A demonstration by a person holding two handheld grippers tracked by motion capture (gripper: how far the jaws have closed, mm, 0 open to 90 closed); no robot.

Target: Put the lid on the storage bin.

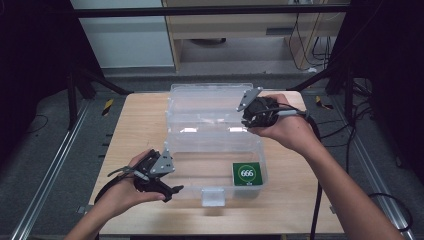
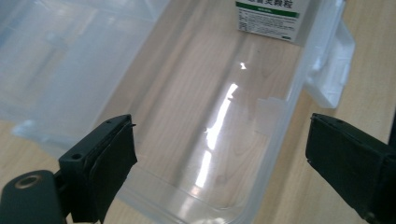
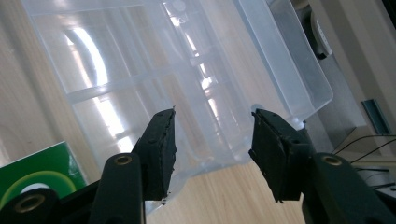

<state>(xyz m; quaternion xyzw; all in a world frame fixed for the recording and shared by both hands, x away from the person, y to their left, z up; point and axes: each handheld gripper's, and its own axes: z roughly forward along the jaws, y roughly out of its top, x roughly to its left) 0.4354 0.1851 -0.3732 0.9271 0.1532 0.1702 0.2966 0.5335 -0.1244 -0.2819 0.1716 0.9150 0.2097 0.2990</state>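
A clear plastic box stands on the wooden table with its lid swung up and back. A green pack marked 666 lies in the box's right end and shows again in the two gripper views. My left gripper is at the box's front left corner. It is open, and its jaws stand wide on either side of the box's end. My right gripper is at the lid's right edge, open, with the lid's corner between its jaws and neither pad pressing on it.
A white latch tab juts from the middle of the box's front wall. Bare table lies left and right of the box. Cables trail off the right side of the table, and a metal frame and cabinets stand behind it.
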